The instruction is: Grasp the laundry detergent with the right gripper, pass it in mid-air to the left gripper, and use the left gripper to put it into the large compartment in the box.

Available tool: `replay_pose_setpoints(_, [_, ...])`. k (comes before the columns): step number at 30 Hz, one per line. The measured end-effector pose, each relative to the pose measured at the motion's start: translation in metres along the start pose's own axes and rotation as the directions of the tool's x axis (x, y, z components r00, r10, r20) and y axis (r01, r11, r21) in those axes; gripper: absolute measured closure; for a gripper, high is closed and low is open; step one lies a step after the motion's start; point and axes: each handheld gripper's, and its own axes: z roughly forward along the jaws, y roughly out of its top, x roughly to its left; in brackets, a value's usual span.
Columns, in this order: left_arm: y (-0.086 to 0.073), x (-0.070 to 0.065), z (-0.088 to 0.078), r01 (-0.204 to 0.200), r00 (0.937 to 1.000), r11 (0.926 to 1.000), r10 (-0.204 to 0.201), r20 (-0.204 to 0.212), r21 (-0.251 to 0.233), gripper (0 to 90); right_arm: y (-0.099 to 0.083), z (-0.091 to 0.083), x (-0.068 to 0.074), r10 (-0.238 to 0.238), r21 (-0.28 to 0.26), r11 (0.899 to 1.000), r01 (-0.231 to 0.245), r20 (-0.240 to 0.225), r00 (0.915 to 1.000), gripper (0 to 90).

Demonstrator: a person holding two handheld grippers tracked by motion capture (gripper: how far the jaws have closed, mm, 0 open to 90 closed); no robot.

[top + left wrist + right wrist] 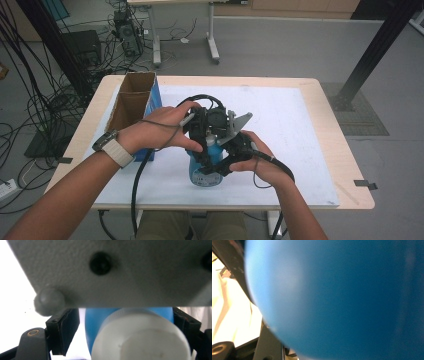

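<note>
From the high view, the blue bottle (205, 172) stands upright on the white surface (300, 165), right under both tools. The left tool (207, 131) sits over the bottle's top; the right tool (226, 162) clamps the bottle's body from the side. An open cardboard box (131, 102) stands well to the left of the left tool.

In the left tool view, the white cap (140, 337) sits between the black jaws, with a gap on the left side; the jaws are apart, not yet pressing.

In the right tool view, the blue bottle (342, 297) is pressed up close, held between the jaws.
</note>
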Motion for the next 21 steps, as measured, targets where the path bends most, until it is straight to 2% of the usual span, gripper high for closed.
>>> replay_pose_setpoints(8, [-0.0007, -0.0001, 0.0003, -0.003, 1.0, 1.0, 0.003, -0.001, 0.004, 25.4, 0.0003, 0.0003, -0.0001, -0.001, 0.0, 1.0, 0.001, -0.004, 1.0, 43.4])
replay_pose_setpoints(9, [-0.0006, -0.0002, 0.0005, -0.002, 1.0, 1.0, 0.002, -0.001, 0.004, 25.6, 0.0007, 0.0, 0.001, 0.01, -0.003, 1.0, -0.01, -0.02, 0.9997, 43.4])
replay_pose_setpoints(12, [-0.0004, -0.0005, 0.0014, -0.008, 1.0, 0.9999, 0.008, 0.0, 0.006, 27.5, 0.0012, 0.0009, 0.0025, 0.03, -0.003, 1.0, -0.03, -0.018, 0.9994, 43.4])
replay_pose_setpoints(13, [-0.0005, -0.0004, 0.0014, -0.009, 1.0, 0.9999, 0.009, 0.001, 0.006, 28.5, 0.0008, 0.0011, 0.0006, 0.008, 0.001, 1.0, -0.008, -0.005, 1.0, 43.4])
replay_pose_setpoints(16, [-0.0019, 0.0003, 0.0028, -0.003, 0.9998, 1.0, 0.003, 0.017, -0.001, 29.8, 0.0008, 0.0015, 0.0009, 0.013, 0.004, 1.0, -0.013, -0.004, 0.9999, 43.4])
replay_pose_setpoints(17, [-0.0023, 0.0005, 0.0032, -0.001, 0.9998, 1.0, 0.001, 0.021, 0.0, 30.3, 0.0009, 0.0017, 0.0018, 0.022, 0.001, 1.0, -0.022, -0.024, 0.9995, 43.4])
replay_pose_setpoints(18, [-0.0027, 0.0006, 0.0036, 0.0, 0.9998, 1.0, 0.0, 0.021, -0.002, 30.5, 0.0004, 0.0023, 0.0004, 0.008, 0.006, 1.0, -0.008, -0.008, 0.9999, 43.4])
replay_pose_setpoints(21, [-0.0037, 0.0005, 0.005, -0.001, 0.9995, 1.0, 0.001, 0.03, 0.002, 32.9, -0.0002, 0.0038, 0.0013, 0.024, 0.007, 1.0, -0.024, -0.024, 0.9994, 43.4])
